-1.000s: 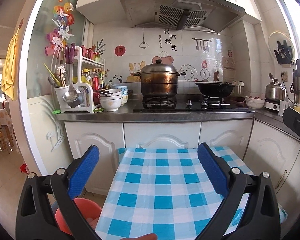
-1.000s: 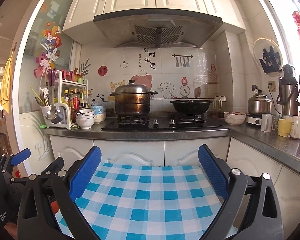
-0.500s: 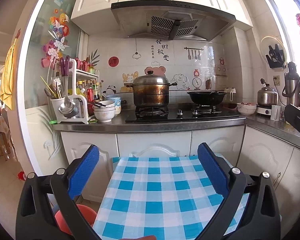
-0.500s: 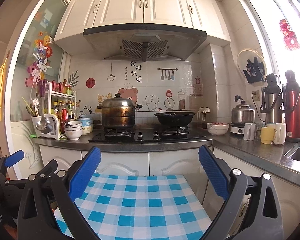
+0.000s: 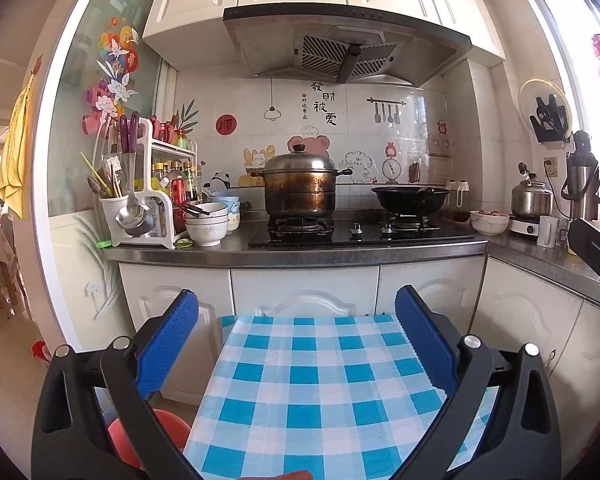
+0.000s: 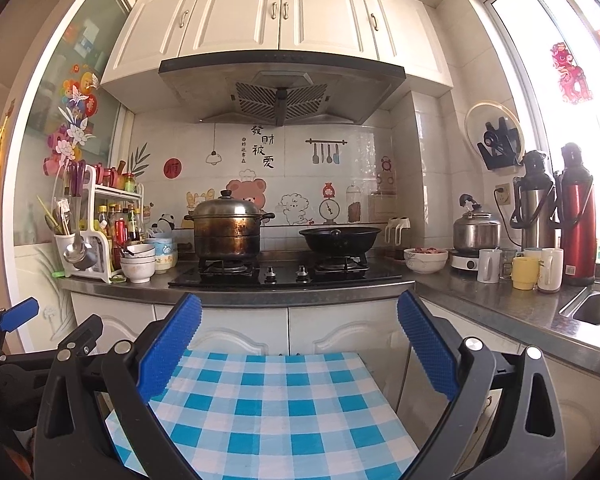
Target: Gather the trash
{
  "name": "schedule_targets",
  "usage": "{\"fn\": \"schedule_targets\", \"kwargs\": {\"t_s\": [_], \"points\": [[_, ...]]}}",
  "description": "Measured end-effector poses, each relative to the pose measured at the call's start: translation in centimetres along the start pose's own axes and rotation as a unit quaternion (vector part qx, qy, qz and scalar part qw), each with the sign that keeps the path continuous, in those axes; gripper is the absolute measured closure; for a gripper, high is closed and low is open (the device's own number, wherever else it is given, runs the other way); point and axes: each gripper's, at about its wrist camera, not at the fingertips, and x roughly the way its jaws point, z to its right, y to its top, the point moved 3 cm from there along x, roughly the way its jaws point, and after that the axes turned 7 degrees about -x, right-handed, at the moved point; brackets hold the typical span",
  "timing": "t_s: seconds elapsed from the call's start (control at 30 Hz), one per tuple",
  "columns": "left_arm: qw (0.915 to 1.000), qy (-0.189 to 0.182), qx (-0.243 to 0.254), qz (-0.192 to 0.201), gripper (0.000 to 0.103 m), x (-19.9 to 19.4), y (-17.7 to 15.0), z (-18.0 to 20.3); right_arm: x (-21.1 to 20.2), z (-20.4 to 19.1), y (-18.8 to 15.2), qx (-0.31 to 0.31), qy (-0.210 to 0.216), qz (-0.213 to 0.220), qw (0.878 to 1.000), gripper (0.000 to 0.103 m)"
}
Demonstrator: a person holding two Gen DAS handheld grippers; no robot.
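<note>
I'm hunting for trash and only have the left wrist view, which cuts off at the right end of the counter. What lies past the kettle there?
Observer: A sink is set into the counter at the far right.
Operator: Anything standing before it?
Observer: A yellow mug among white mugs, beside a red flask.
Operator: Is my right gripper holding anything?
Observer: No, the right gripper is open, with nothing between its fingers, above the checked cloth.
</note>
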Motion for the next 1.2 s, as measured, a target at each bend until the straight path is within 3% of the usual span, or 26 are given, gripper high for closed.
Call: {"fn": "schedule_targets", "kwargs": {"t_s": [0.6,0.87,0.97,1.07,1.2], "points": [[0.9995,-0.003,0.003,-0.03,0.004,2.3,-1.0,0.1,1.7,-0.2,-1.3,0.001,0.006,-0.026,1.0,0.005],[0.9961,-0.016,-0.012,-0.086,0.004,6.2,-4.3,0.1,5.7,0.3,-5.2,0.019,0.024,-0.089,0.996,0.005],[0.9891,-0.009,-0.019,-0.146,0.004,9.3,-7.6,0.2,8.3,0.9,-8.0,0.029,0.027,-0.134,0.99,0.005],[0.9744,0.003,-0.023,-0.224,0.004,13.1,-12.2,0.3,11.4,1.6,-11.8,0.045,0.03,-0.191,0.98,0.005],[0.9538,0.034,-0.035,-0.296,0.004,17.4,-17.6,0.6,15.4,1.6,-17.6,0.042,0.027,-0.271,0.961,0.005]]}}
